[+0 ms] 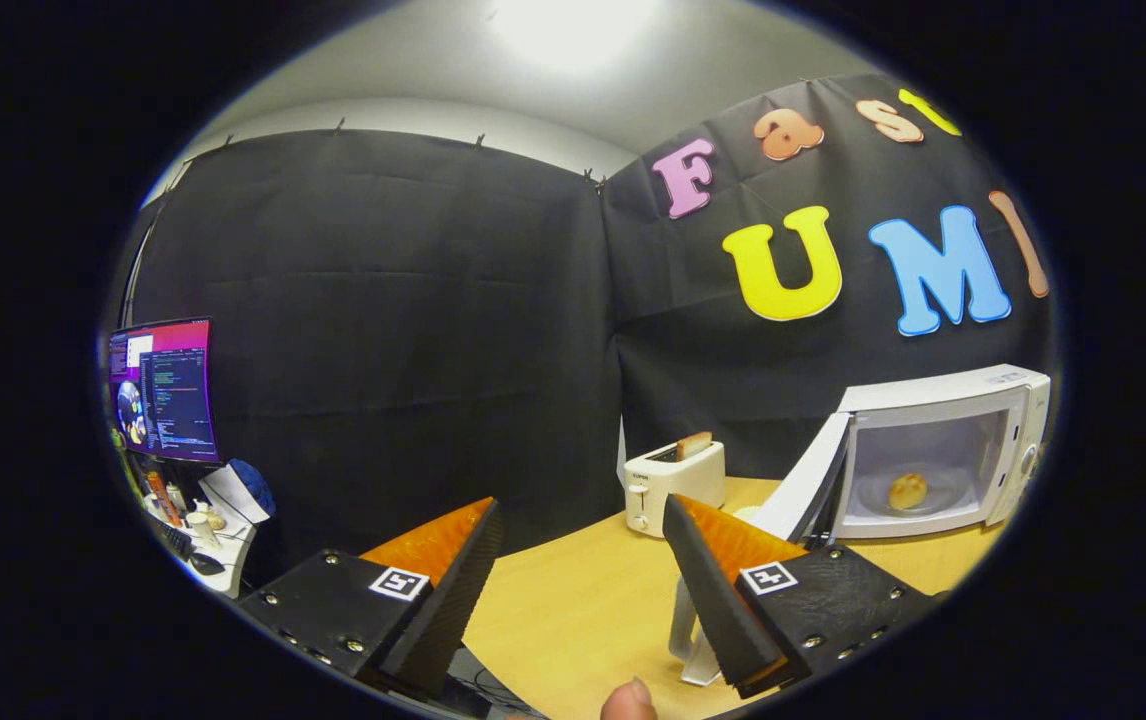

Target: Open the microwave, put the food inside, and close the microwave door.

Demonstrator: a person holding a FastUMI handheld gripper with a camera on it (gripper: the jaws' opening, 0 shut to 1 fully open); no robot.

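Held above the near edge of the light wooden tabletop [593, 610], the hand-held gripper [583, 525] has its two fingers spread wide apart with nothing between them. Each finger carries a small square black-and-white marker near its base. A person's fingertip [628, 700] shows at the near edge, between the finger bases.

Far and to the right of the fingers stands the white box-shaped microwave [953, 450], resting on the tabletop against the black cloth wall. Its white door [813, 480] is swung open on the left side, with its lower end reaching down behind the tip of the right finger. Inside the lit cavity, a small round golden bread roll [908, 490] lies on the glass turntable plate [873, 497], roughly at the middle of it.

Left of the microwave, just beyond the gap between the fingers, sits a white two-slot toaster [668, 480] with a brown slice of toast [693, 444] sticking up from it. A white stand [688, 640] shows near the right finger, partly hidden by it.

Far to the left, well apart from the tabletop, a lit computer monitor [163, 390] stands over a cluttered white desk [218, 555] with small bottles and a blue-and-white object.
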